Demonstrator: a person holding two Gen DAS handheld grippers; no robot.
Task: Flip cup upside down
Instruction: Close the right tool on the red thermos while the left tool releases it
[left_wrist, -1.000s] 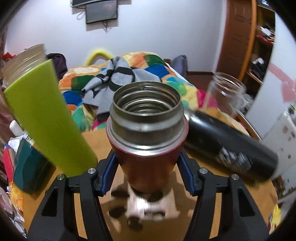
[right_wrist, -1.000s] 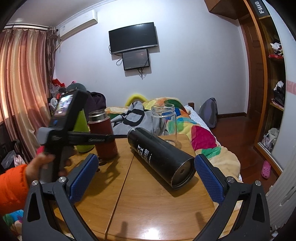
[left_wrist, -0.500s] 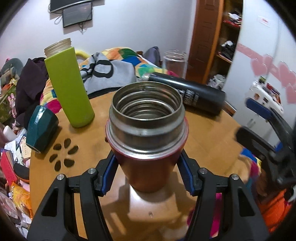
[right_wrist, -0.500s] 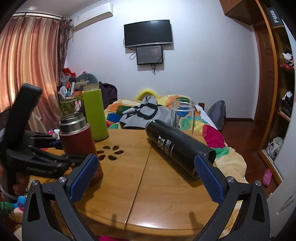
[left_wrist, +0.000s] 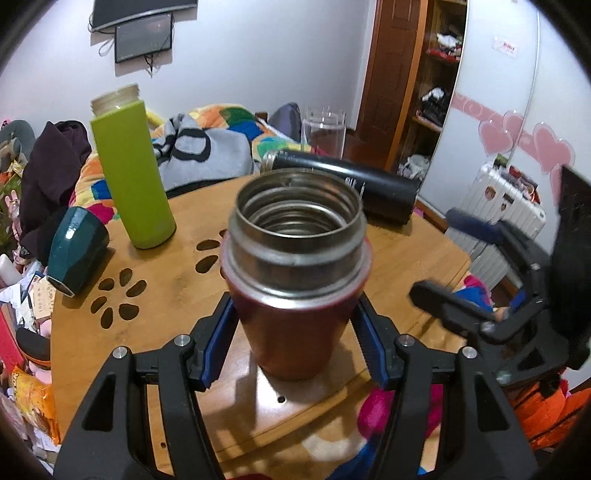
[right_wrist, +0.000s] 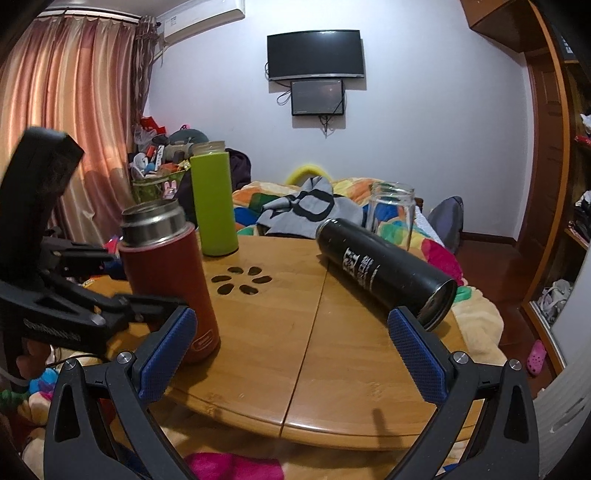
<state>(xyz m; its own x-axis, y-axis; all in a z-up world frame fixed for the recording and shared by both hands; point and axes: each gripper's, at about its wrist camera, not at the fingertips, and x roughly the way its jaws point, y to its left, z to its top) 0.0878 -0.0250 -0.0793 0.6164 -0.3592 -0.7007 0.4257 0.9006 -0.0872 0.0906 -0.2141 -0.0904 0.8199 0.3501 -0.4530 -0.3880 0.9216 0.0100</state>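
On the worktop (right_wrist: 332, 332), left gripper (left_wrist: 295, 343) jaws clamp the upright red cup (left_wrist: 295, 295); right gripper (right_wrist: 291, 358) jaws stand wide, empty.

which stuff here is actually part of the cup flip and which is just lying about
Part of the job:
- red cup, upright, open mouth up, standing on the wooden table
- left gripper, fingers either side of the cup

Just lying about:
- green bottle, upright
- black flask, on its side
- glass jar
- teal cup, tipped over
- right gripper, open, holding nothing
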